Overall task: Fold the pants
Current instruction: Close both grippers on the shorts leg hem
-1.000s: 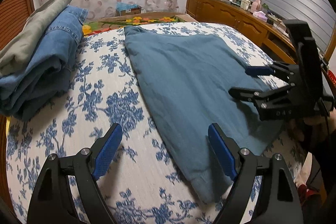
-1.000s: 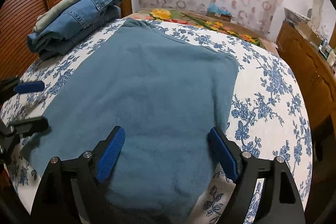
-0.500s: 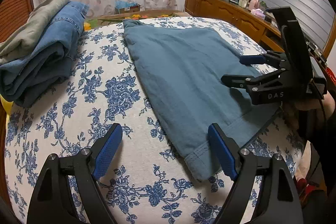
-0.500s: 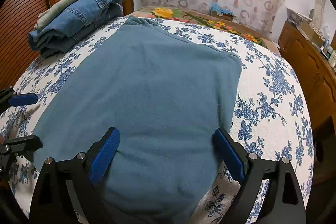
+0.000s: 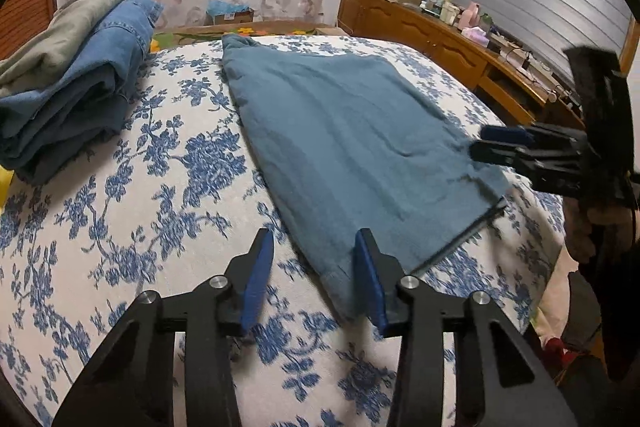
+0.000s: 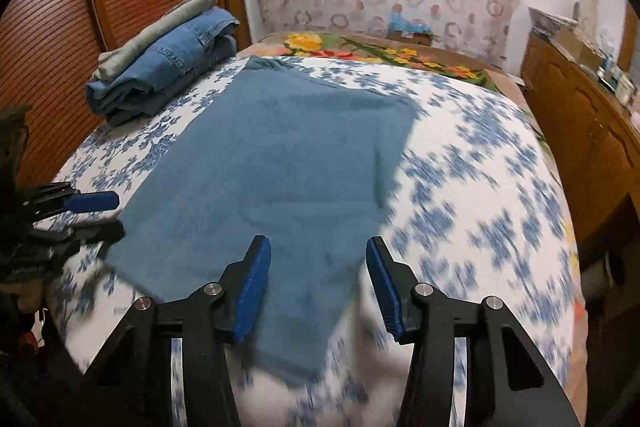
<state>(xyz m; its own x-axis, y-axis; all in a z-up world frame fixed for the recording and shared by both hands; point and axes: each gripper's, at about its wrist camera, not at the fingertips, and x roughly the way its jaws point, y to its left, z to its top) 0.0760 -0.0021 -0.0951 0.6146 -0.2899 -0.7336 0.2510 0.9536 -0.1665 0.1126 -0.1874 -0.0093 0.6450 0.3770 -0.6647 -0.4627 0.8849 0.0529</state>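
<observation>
Teal pants [image 5: 352,155] lie flat on a bed with a blue floral bedspread [image 5: 132,211], their near hem toward the two grippers and their far end reaching toward the headboard wall. Left gripper [image 5: 314,277] hovers low over the near left corner of the cloth, jaws apart and holding nothing; its right finger sits over the hem, its left finger over bare bedspread. Right gripper [image 6: 318,285] hovers above the near right part of the pants, jaws likewise apart and empty. Stacked folded jeans [image 5: 76,107] with a grey-green garment [image 5: 72,35] on top rest at the far left, well apart from the pants.

Likely risks: the left jaws straddle the edge, so closing may pinch bedspread along with the hem, or catch only one layer, leaving the fold lopsided. The right wrist view is blurred, suggesting quick motion; a hasty grab could miss the hem or drag the cloth into wrinkles.
</observation>
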